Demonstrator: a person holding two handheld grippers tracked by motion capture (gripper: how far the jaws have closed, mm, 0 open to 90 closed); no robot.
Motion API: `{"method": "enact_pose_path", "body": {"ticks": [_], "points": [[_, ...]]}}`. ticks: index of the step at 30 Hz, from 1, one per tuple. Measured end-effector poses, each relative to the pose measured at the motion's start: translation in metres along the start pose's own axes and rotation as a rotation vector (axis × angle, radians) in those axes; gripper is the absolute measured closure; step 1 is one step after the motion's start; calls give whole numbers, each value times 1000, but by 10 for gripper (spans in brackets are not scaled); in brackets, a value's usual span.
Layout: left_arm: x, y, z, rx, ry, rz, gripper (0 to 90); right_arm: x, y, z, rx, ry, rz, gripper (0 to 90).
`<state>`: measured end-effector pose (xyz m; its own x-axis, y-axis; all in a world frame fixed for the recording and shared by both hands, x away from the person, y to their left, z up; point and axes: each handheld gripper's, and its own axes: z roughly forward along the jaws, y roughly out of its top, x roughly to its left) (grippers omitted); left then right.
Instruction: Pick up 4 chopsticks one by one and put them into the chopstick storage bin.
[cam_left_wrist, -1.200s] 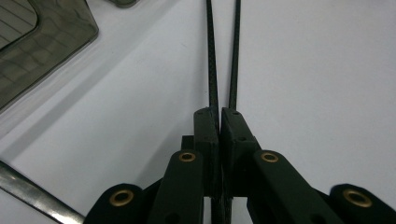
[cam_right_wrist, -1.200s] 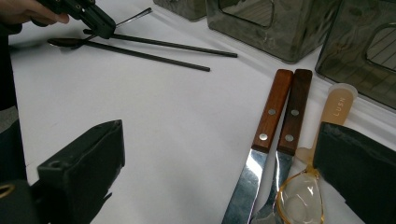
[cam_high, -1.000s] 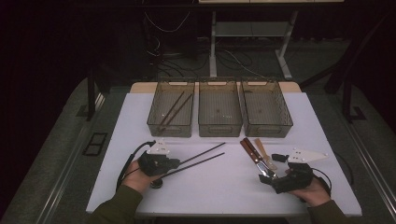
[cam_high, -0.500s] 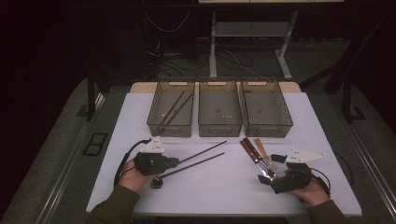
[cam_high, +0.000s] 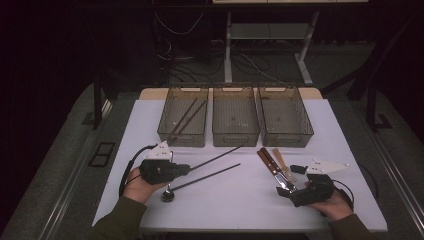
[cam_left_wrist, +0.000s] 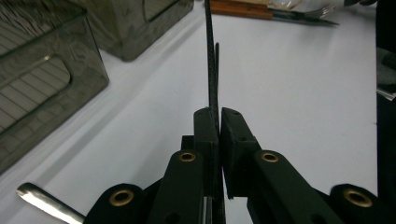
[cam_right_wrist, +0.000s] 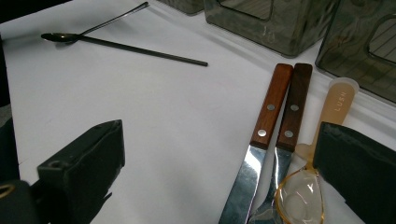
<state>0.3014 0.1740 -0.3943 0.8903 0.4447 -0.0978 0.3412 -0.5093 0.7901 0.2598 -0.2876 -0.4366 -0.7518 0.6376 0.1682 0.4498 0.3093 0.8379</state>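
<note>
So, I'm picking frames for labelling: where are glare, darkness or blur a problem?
High view: table lit, surroundings nearly black. Left gripper view: chopstick sharp, far cutlery soft. Right gripper view: glare on the knife blade, near jaws blurred.

The right tool (cam_right_wrist: 210, 186) stood with its two black jaws wide apart, one at the lower left and one at the lower right, above the white table (cam_right_wrist: 154, 121). Between them lay a steel knife with a reddish-brown riveted wooden handle (cam_right_wrist: 268, 119), touching a steel fork with a darker brown wooden handle (cam_right_wrist: 292, 116). Just beside the fork lay a translucent amber plastic spoon marked LUSN (cam_right_wrist: 327, 121). Well apart, at the upper left, a thin dark rod (cam_right_wrist: 144, 50) met a slim metal spoon (cam_right_wrist: 88, 29). Smoky grey plastic bins (cam_right_wrist: 275, 23) lined the top.
</note>
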Motion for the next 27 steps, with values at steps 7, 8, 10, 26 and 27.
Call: {"method": "enact_pose_path", "body": {"ticks": [7,8,10,26,27], "points": [[4,11,-5,-27,12,0,848,0,0,0,2,-2,3,24],[6,13,-5,-33,14,-2,848,0,0,0,1,-3,3,24],[8,16,-5,-35,21,-8,848,0,0,0,2,-3,6,24],[28,30,-14,-79,68,-37,848,0,0,-1,-5,11,9,24],[30,31,-15,-82,73,-41,848,0,0,-1,-6,11,9,24]]}}
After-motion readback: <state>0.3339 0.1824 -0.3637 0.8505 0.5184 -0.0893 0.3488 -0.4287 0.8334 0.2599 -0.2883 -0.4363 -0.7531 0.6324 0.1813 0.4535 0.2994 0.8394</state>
